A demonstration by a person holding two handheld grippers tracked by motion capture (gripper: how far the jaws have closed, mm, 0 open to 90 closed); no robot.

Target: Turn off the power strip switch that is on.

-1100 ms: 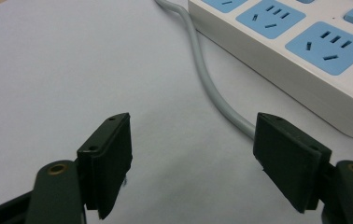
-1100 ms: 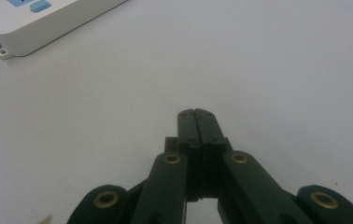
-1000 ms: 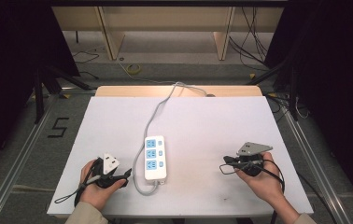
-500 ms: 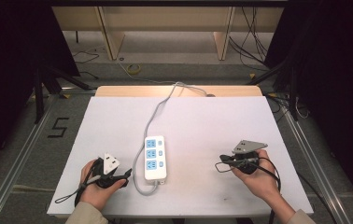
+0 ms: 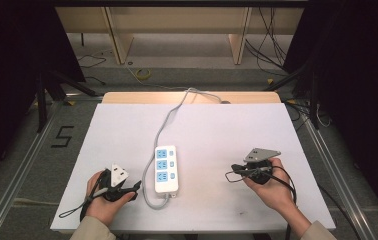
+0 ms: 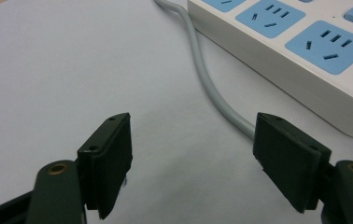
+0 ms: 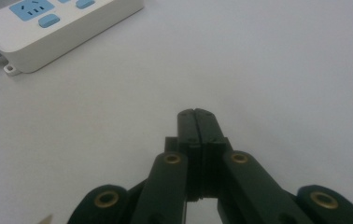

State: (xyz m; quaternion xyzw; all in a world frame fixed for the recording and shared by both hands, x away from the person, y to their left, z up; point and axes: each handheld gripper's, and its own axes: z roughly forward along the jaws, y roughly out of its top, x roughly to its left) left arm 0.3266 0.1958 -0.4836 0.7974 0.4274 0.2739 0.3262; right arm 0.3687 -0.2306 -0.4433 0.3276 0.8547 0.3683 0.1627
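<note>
**Right gripper drifts toward the strip, nothing gripped yet**

Since the earlier frames, the right gripper [image 5: 238, 172] has slid a little to the left and toward the person, while the left gripper [image 5: 127, 189] and the power strip [image 5: 166, 169] are in the same places as before.

High view: the strip lies on the white counter [image 5: 217, 130], near the person's edge and between the two hands. Its grey cord [image 5: 169, 120] runs away over the far edge, and a short loop of it curls at the near end. The left gripper rests just beside the strip on its left side. The right gripper is well apart from it on the right, pointing toward it.

Left gripper view: the jaws of the left gripper [image 6: 191, 154] stand wide open, with nothing between them but the bare counter. The cord [image 6: 207, 79] passes just ahead of them, and the strip [image 6: 300, 51] with its blue sockets is at the upper right, close to the right jaw.

Right gripper view: the jaws of the right gripper [image 7: 196, 122] are pressed together and empty. The strip [image 7: 58, 23] is at the upper left, some way off.

As I judge it, the work is at its very start. No gripper touches the strip or the cord, and no plug sits in a socket. Reaching, gripping and any moving of the strip are all left to do.
</note>
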